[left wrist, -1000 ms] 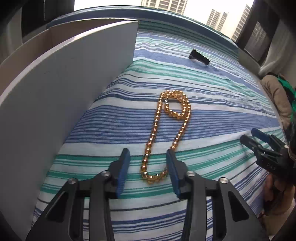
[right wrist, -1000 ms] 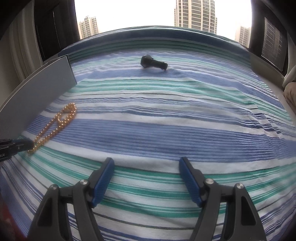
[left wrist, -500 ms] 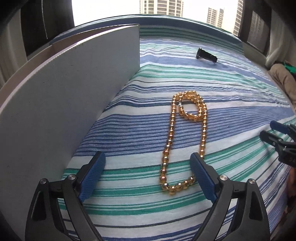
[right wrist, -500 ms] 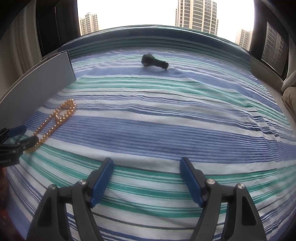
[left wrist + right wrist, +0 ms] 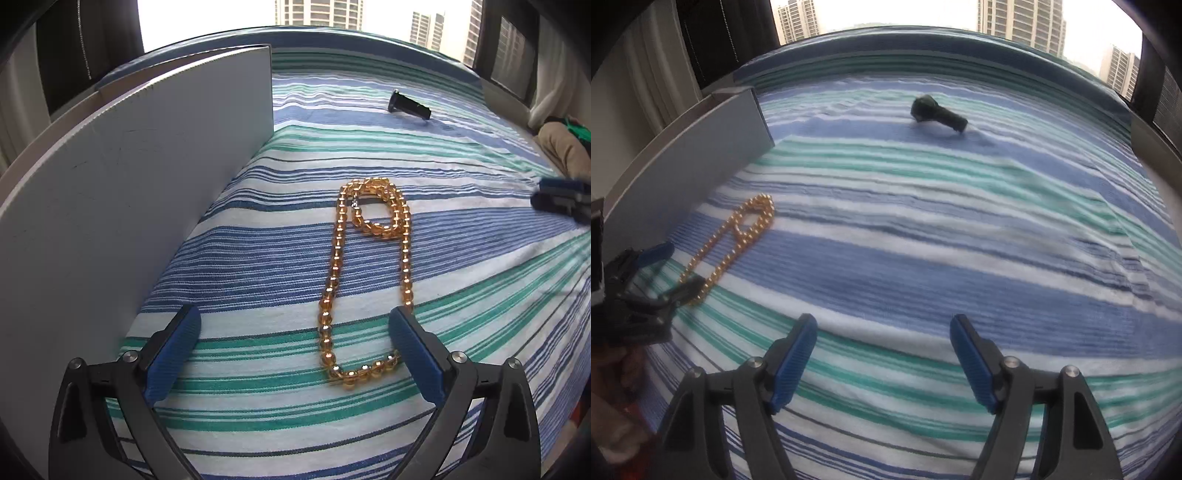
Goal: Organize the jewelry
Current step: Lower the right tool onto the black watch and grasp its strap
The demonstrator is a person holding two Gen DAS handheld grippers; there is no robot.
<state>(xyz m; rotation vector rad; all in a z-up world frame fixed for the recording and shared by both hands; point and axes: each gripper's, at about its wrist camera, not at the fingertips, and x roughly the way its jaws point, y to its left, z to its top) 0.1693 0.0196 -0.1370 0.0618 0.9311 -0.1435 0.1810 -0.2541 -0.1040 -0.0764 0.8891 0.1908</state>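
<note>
Now the left gripper (image 5: pixel 295 334) has let go: its jaws are opening and stand wide, where a second ago they were pinched close around the near end of the amber bead necklace (image 5: pixel 364 273). The near loop of beads lies between the jaws, close to the right pad, but nothing presses on it. The necklace rests flat on the striped bedspread (image 5: pixel 461 155), stretched out long with a small doubled loop at the far end, just right of the grey cardboard box wall (image 5: pixel 129 177). It has kept its shape and place through the release.

The right gripper (image 5: pixel 882 350) is released and empty, jaws apart over bare bedspread, well right of the necklace; it has lifted a little, and in the left view it now sits higher at the right edge. A dark, short cylindrical object (image 5: pixel 938 116) lies far off, untouched.

Likely meaning: the necklace was set down or straightened, not stored. It is still outside the box, so the putting-away remains.
</note>
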